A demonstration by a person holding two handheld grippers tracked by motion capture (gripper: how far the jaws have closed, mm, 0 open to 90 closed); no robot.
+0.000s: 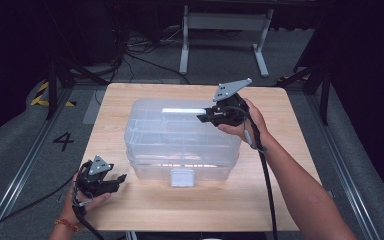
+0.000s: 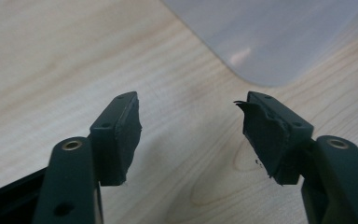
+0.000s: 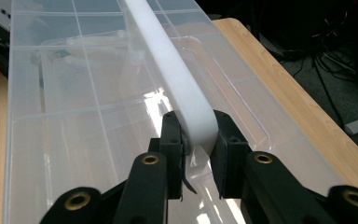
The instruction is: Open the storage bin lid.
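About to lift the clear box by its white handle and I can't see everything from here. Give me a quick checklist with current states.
1. Right gripper shut on white handle: ok.
2. Grip placement: near the handle's end, not its middle: not ok for a level lift.
3. Left gripper open, holding nothing: ok.
4. Left gripper apart from the clear box, over bare table: ok.
5. Front latch fastened: cannot tell.
6. Compartments' contents: cannot tell.

Storage box (image 1: 180, 137) mid-table (image 1: 290, 200), left tool (image 1: 114, 179) before its left corner, right tool (image 1: 206, 116) on top
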